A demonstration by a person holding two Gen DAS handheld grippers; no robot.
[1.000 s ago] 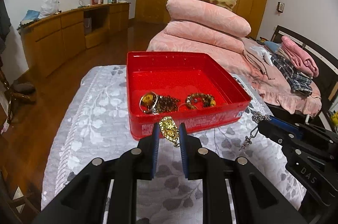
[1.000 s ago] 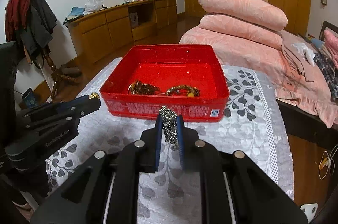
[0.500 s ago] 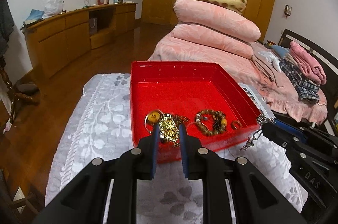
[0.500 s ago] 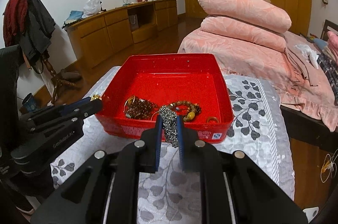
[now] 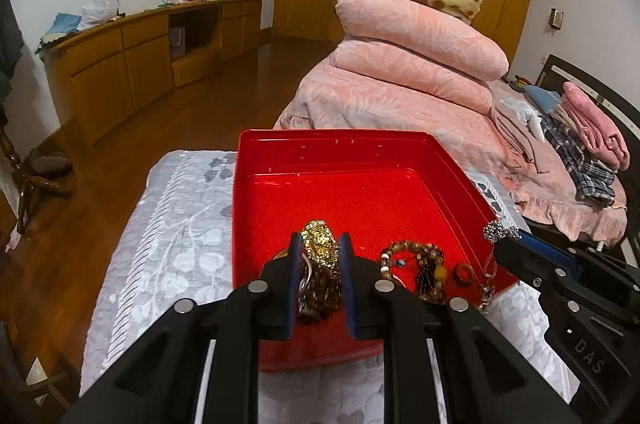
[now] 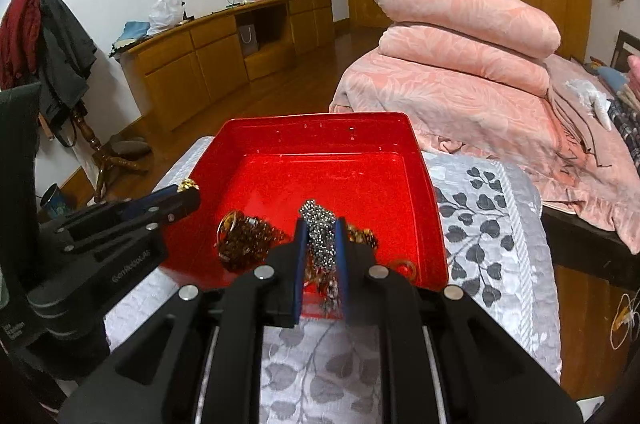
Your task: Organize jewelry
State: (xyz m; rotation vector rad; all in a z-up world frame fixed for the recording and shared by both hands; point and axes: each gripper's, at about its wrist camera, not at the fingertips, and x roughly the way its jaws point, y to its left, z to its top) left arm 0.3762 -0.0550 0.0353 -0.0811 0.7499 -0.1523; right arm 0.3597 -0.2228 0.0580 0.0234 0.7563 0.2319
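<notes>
I am holding both pieces over the red box [image 5: 460, 163], my left gripper [image 5: 319, 256] clamped on the gold pendant [image 5: 318, 240], my right gripper [image 6: 320, 240] pinching the silver chain [image 6: 319, 224], so each drop is lying straight below.

The brown beads [image 5: 320, 288] sit partly behind the left gripper [image 5: 319, 254], and the red tray [image 5: 336, 139] hides its near wall there.

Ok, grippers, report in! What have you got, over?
Left gripper shut on gold ornament, over red box. Right gripper shut on silver beaded piece, over same box. Nothing blocking.
</notes>
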